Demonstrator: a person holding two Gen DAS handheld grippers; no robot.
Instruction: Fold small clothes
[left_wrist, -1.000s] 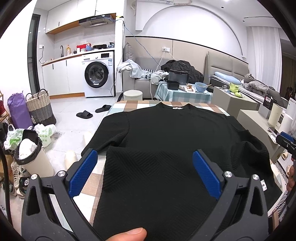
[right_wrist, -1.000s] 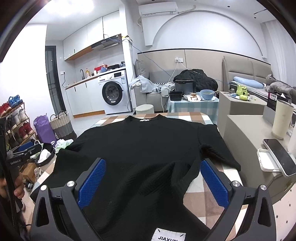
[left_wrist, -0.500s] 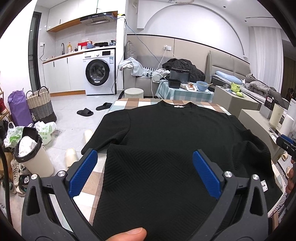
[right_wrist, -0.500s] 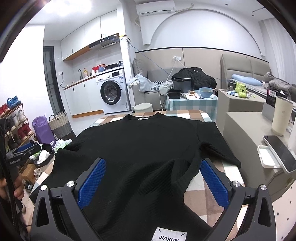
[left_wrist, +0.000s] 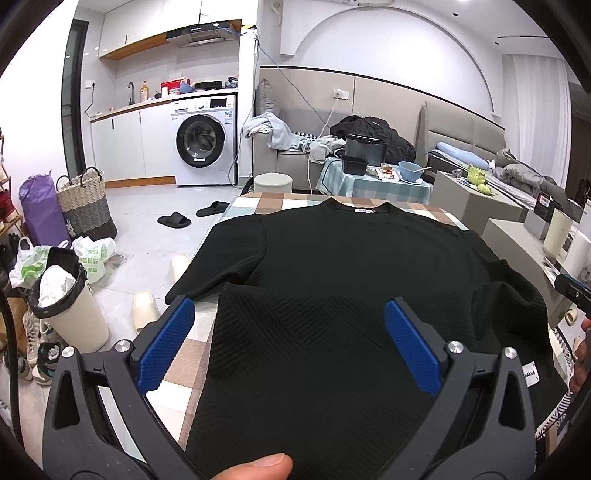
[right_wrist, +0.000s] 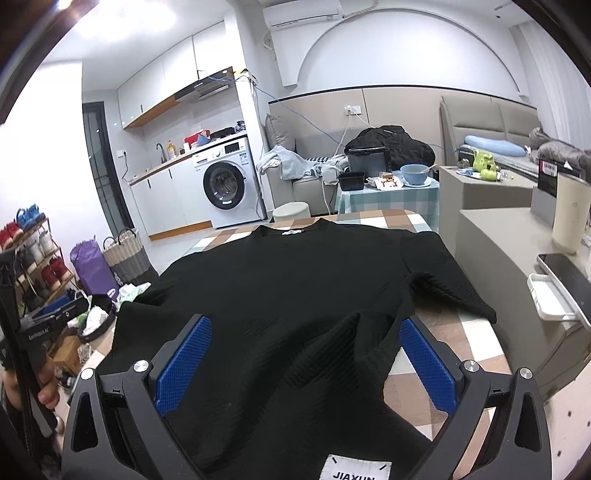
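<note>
A black short-sleeved knit top (left_wrist: 332, 280) lies spread on a checked table (left_wrist: 273, 201), collar at the far end. It also shows in the right wrist view (right_wrist: 295, 295), rumpled near its hem, with a white JIAXUN label (right_wrist: 356, 469) at the bottom. My left gripper (left_wrist: 290, 339) is open above the near left part of the top, holding nothing. My right gripper (right_wrist: 304, 356) is open above the near right hem, holding nothing. The left sleeve (left_wrist: 218, 266) hangs over the table's left edge.
A grey cabinet (right_wrist: 517, 280) stands right of the table with a phone (right_wrist: 565, 273), a white tray (right_wrist: 550, 299) and a cream canister (right_wrist: 570, 218). A bin (left_wrist: 62, 295), bags, slippers and a basket (left_wrist: 83, 206) are on the floor at left.
Both grippers have lifted and tilted slightly, so the top appears a little lower and farther in view. Both stay open. The top has not moved.
</note>
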